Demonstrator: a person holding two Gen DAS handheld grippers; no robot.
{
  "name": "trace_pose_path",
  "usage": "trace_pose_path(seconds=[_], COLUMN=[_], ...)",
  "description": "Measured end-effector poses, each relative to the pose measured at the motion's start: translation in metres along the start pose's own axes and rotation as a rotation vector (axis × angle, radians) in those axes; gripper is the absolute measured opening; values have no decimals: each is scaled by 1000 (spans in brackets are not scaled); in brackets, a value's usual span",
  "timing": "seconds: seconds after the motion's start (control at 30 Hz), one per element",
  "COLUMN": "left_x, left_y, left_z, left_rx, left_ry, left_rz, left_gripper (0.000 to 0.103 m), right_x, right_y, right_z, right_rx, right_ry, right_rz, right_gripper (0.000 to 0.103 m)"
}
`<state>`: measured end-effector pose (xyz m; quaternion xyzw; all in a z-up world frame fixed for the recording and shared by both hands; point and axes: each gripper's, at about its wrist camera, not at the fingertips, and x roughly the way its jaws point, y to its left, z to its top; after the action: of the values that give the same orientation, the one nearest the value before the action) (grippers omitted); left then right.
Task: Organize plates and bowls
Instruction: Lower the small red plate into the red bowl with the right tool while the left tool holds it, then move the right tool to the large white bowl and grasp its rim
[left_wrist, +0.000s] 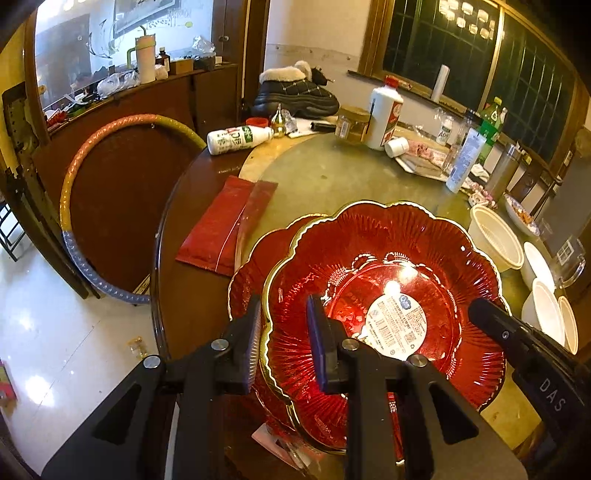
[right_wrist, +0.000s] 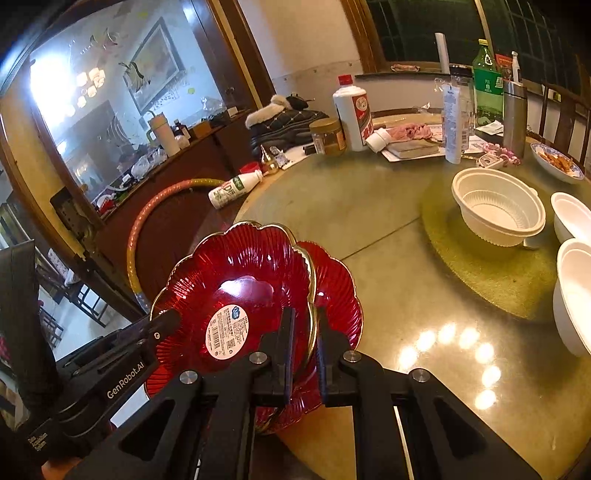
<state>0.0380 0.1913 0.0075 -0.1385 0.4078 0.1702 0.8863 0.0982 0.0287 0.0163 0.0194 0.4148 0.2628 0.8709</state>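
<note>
**Both claws straddle the rim of the top red plate**

Left claw (left_wrist: 283, 343) sits nearest in its own view, its two fingers set either side of the scalloped gold rim of the upper red plate (left_wrist: 388, 295), one pad outside and one pad inside the dish. A visible gap remains around the rim, so I cannot tell whether it has actually clamped. Right claw (right_wrist: 306, 350) does the same at the opposite edge, fingers much closer together with the rim between them; it looks pinched on the plate, though that is a judgement. Holding a wide, shallow dish at two opposite edges keeps it level and stops it pivoting.

Upper plate, label sticker showing at its centre, lies offset on a lower red plate (left_wrist: 255, 266), which peeks out on one side. That overlap suggests the pair is being nested into one stack at the near edge of the bench (right_wrist: 388, 229).

Farther out, a ribbed white bowl (right_wrist: 498, 206) stands alone on a round green mat (right_wrist: 491, 280), with more white bowls (right_wrist: 576, 288) beside it, apparently not yet gathered. Beyond them, bottles and a red-capped white liquor bottle (right_wrist: 352, 114) crowd the far side, leaving the near area as working room.
</note>
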Motion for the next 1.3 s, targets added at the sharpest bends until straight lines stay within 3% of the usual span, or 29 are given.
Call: trace_pose_path(seconds=[0.43, 0.73, 0.83, 0.93, 1.03, 1.07, 1.1, 1.13, 1.17, 1.2, 1.3], left_x=[25, 22, 21, 20, 17, 15, 13, 12, 9, 5, -5], left_y=[-2, -14, -12, -9, -7, -7, -7, -8, -10, -14, -33], left_z=[-5, -5, -5, -4, -2, -1, 0, 1, 2, 3, 7], left_rx=[15, 47, 27, 3, -14, -24, -36, -44, -50, -50, -16], left_ry=[61, 29, 12, 15, 11, 10, 10, 8, -2, -21, -44], left_rz=[64, 102, 105, 93, 77, 66, 48, 35, 22, 10, -31], left_gripper=[21, 21, 21, 21, 22, 26, 40, 49, 65, 72, 76], right_x=[30, 40, 43, 40, 29, 26, 21, 14, 8, 1, -19], right_y=[8, 15, 15, 18, 24, 26, 27, 28, 26, 22, -7], right_z=[-2, -7, -7, -8, -5, -4, -4, -4, -3, -3, -1], right_rx=[-67, -127, -147, -174, -216, -230, -244, -253, -249, -233, -111], right_ry=[48, 62, 63, 42, -12, -31, -56, -81, -99, -111, -107], right_rz=[-65, -103, -133, -156, -213, -229, -241, -252, -258, -252, -145], right_gripper=[10, 11, 19, 36, 61, 70, 73, 74, 75, 76, 83])
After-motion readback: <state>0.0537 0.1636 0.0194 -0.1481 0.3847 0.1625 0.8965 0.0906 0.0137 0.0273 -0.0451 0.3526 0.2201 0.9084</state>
